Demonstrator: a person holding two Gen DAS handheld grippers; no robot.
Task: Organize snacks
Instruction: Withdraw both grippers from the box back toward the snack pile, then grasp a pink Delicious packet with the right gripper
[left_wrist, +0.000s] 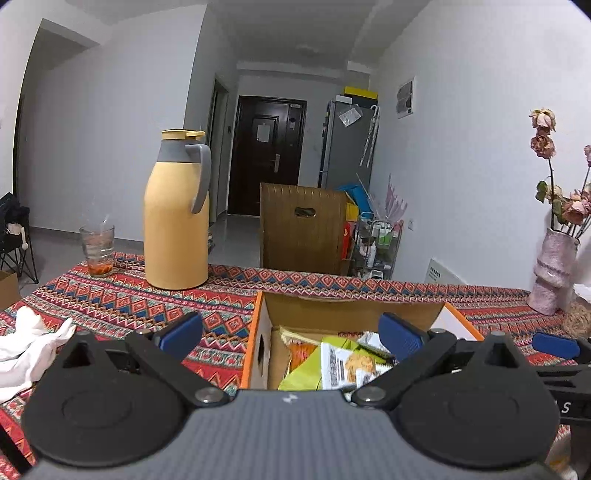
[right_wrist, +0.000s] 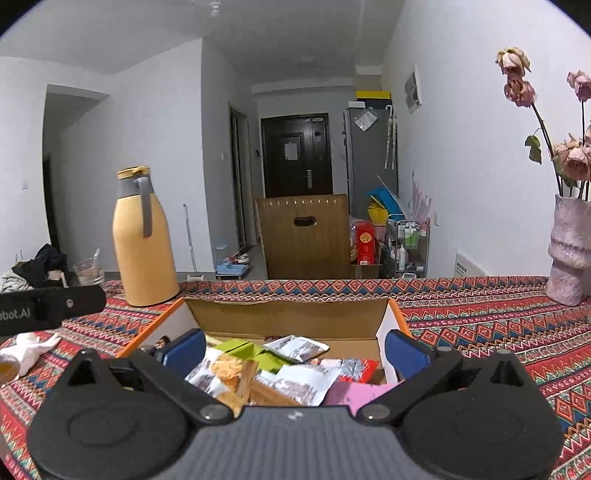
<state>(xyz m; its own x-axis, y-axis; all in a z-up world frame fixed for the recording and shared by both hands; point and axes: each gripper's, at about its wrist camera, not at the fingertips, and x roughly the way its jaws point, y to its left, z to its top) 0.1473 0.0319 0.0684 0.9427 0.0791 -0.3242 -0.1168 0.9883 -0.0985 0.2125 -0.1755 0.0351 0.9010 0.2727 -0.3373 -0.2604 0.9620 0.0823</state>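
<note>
An open cardboard box with orange edges (left_wrist: 258, 325) (right_wrist: 295, 319) stands on the patterned tablecloth. Inside lie several snack packets: a green and white one (left_wrist: 332, 363), a green one (right_wrist: 243, 349), white printed ones (right_wrist: 299, 347), an orange-pictured one (right_wrist: 229, 373) and a pink one (right_wrist: 354, 395). My left gripper (left_wrist: 291, 334) hovers open over the box's left side, nothing between its blue pads. My right gripper (right_wrist: 295, 350) hovers open above the box's middle, holding nothing. The right gripper's blue fingertip (left_wrist: 554, 345) shows at the right of the left wrist view.
A yellow thermos jug (left_wrist: 176, 218) (right_wrist: 142, 240) and a glass (left_wrist: 98, 245) stand at the table's back left. A white cloth (left_wrist: 26, 343) lies at the left. A pink vase with dried roses (left_wrist: 552, 269) (right_wrist: 570, 251) stands at the right. A brown chair back (left_wrist: 303, 229) is behind the table.
</note>
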